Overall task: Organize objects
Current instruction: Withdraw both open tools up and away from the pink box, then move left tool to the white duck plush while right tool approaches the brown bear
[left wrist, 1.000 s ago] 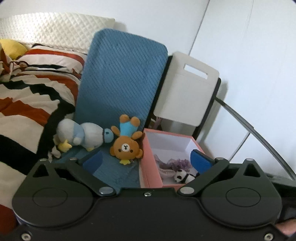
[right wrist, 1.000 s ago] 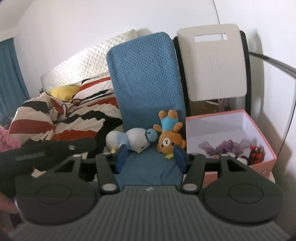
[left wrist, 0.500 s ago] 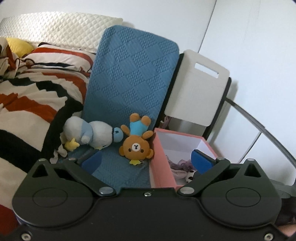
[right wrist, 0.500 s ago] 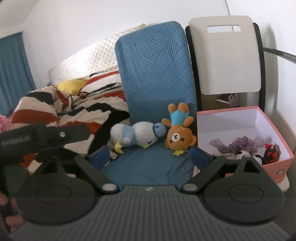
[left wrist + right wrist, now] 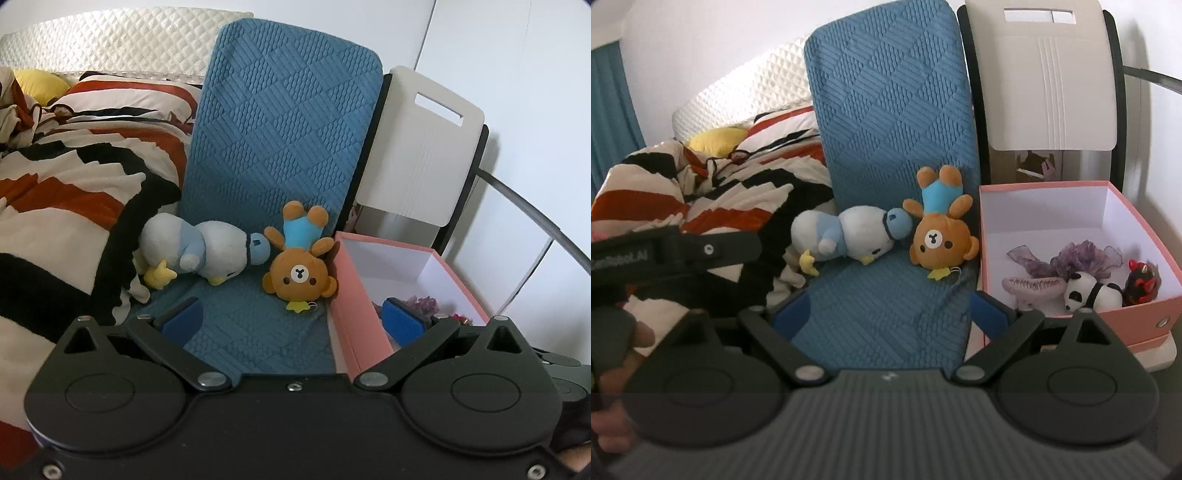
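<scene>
A brown bear plush lies upside down on a blue quilted seat cushion, next to a white and blue penguin plush on its side. A pink box stands right of them, holding a small panda, a purple ribbon, a hair clip and a red and black toy. My left gripper is open and empty, short of the bear. My right gripper is open and empty, above the cushion's front.
A striped blanket covers the bed on the left. The cushion's upright back and a white chair back stand behind. The left gripper's body shows at the left of the right wrist view.
Both grippers have moved closer to the toys and the box. The right gripper's jaws have opened wider.
</scene>
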`<action>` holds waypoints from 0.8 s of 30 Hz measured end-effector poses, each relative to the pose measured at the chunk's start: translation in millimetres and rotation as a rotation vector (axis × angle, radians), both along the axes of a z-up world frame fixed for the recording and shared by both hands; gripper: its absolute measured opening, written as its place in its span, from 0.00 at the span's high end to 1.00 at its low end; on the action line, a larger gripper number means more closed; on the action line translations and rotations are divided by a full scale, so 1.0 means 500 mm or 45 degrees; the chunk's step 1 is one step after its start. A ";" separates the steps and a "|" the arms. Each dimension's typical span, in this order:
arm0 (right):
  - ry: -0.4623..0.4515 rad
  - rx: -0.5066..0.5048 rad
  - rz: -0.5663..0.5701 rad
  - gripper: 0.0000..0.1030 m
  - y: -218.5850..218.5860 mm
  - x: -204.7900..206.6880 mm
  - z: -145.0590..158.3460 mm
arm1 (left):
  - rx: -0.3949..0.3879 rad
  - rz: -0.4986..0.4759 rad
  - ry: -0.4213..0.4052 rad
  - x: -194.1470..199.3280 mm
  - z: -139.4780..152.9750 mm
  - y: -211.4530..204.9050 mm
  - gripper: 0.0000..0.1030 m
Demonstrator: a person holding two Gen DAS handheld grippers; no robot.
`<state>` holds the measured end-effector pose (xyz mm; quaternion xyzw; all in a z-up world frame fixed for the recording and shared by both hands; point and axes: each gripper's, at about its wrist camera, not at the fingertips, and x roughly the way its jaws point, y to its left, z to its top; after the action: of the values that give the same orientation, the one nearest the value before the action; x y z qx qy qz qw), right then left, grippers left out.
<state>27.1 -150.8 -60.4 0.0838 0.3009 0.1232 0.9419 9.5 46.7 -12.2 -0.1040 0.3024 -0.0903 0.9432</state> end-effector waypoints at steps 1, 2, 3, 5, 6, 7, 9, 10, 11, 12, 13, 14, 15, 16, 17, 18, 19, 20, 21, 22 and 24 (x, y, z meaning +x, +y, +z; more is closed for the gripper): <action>0.002 0.002 0.004 0.08 0.002 0.003 -0.002 | 0.003 -0.001 0.002 0.004 -0.002 0.000 0.00; 0.004 0.003 0.008 0.08 0.003 0.005 -0.003 | 0.006 -0.005 0.002 0.007 -0.003 -0.001 0.00; 0.007 0.001 0.011 0.08 0.004 0.009 -0.004 | 0.011 -0.008 0.000 0.010 -0.005 -0.002 0.00; 0.009 -0.004 0.012 0.08 0.006 0.015 -0.006 | 0.014 -0.010 0.004 0.016 -0.010 -0.003 0.00; 0.012 -0.008 0.012 0.08 0.007 0.019 -0.008 | 0.012 -0.010 0.011 0.020 -0.013 -0.004 0.00; 0.018 -0.011 0.010 0.08 0.007 0.024 -0.011 | 0.006 -0.011 0.019 0.025 -0.015 -0.003 0.00; 0.024 -0.011 0.001 0.08 0.006 0.033 -0.015 | -0.002 -0.019 0.026 0.035 -0.019 0.000 0.00; 0.027 -0.011 -0.002 0.08 0.005 0.037 -0.016 | 0.001 -0.021 0.031 0.042 -0.022 0.001 0.00; 0.024 -0.009 0.002 0.08 0.005 0.040 -0.018 | 0.010 -0.022 0.036 0.048 -0.024 0.002 0.00; 0.017 -0.002 0.007 0.08 0.004 0.043 -0.019 | 0.019 -0.026 0.038 0.055 -0.025 0.002 0.00; 0.015 0.001 0.006 0.08 0.003 0.047 -0.020 | 0.028 -0.032 0.040 0.061 -0.027 0.002 0.00; 0.015 0.001 0.003 0.08 0.002 0.051 -0.021 | 0.036 -0.037 0.041 0.067 -0.029 0.001 0.00; 0.017 0.001 0.000 0.08 0.002 0.056 -0.022 | 0.043 -0.044 0.040 0.074 -0.030 0.001 0.00; 0.018 0.001 -0.002 0.08 0.002 0.061 -0.023 | 0.050 -0.048 0.040 0.080 -0.033 0.000 0.00; 0.015 0.001 -0.003 0.08 0.004 0.066 -0.024 | 0.054 -0.051 0.041 0.085 -0.035 0.000 0.00; 0.013 0.002 -0.005 0.08 0.005 0.071 -0.024 | 0.056 -0.056 0.048 0.094 -0.037 0.000 0.00; 0.013 0.001 -0.008 0.08 0.007 0.077 -0.025 | 0.061 -0.057 0.058 0.104 -0.041 0.000 0.00; 0.013 0.002 -0.008 0.08 0.009 0.084 -0.026 | 0.067 -0.056 0.060 0.111 -0.043 0.001 0.00; 0.009 0.004 -0.009 0.08 0.011 0.090 -0.027 | 0.077 -0.055 0.059 0.120 -0.047 0.001 0.00; 0.004 0.006 -0.009 0.08 0.015 0.097 -0.028 | 0.087 -0.059 0.059 0.128 -0.049 0.001 0.00; 0.002 0.002 -0.008 0.08 0.022 0.113 -0.030 | 0.109 -0.073 0.064 0.145 -0.055 0.004 0.00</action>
<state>83.8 -140.1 -75.5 0.0856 0.3014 0.1204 0.9420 82.1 48.5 -39.6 -0.0572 0.3323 -0.1017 0.9359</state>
